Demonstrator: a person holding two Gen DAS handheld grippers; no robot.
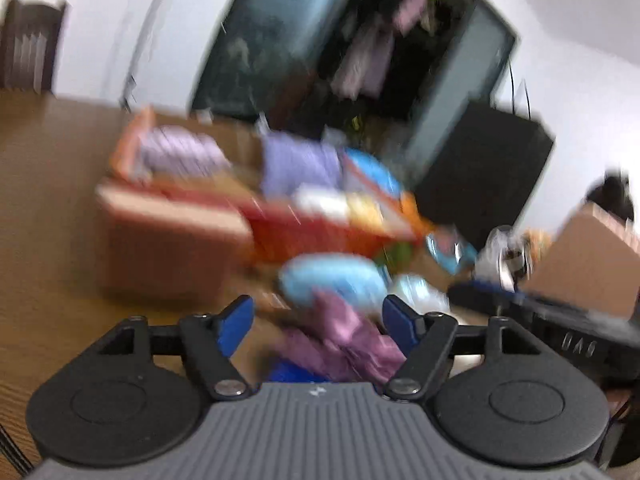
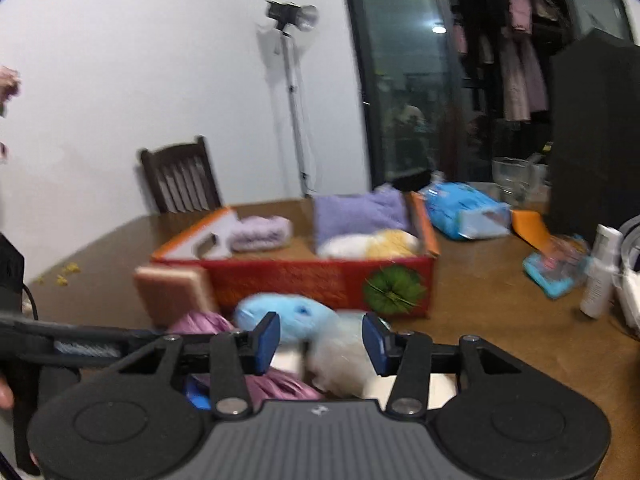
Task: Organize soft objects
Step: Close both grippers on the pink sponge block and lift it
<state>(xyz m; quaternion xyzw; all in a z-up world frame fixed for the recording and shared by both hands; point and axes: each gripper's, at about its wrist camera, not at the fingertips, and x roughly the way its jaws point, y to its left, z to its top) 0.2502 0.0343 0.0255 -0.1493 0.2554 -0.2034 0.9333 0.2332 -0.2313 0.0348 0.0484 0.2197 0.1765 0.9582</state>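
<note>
A red cardboard box (image 2: 320, 280) stands on the wooden table and holds a lilac towel (image 2: 360, 210), a lilac roll (image 2: 260, 232) and white-yellow soft things (image 2: 372, 244). In front of it lie a light blue plush (image 2: 288, 316), a white fluffy toy (image 2: 340, 360) and a crumpled purple cloth (image 2: 204, 324). My right gripper (image 2: 320, 340) is open just above the plush and the white toy. My left gripper (image 1: 316, 320) is open over the purple cloth (image 1: 344, 340), near the blue plush (image 1: 332, 280). The left wrist view is blurred, and it shows the box (image 1: 312, 236) too.
A blue wipes pack (image 2: 464, 212), an orange piece (image 2: 528, 226), a small blue packet (image 2: 554, 270), a white bottle (image 2: 600, 276) and a glass jar (image 2: 514, 178) sit at the right. A tan sponge block (image 2: 172, 292) leans by the box. A chair (image 2: 180, 178) stands behind.
</note>
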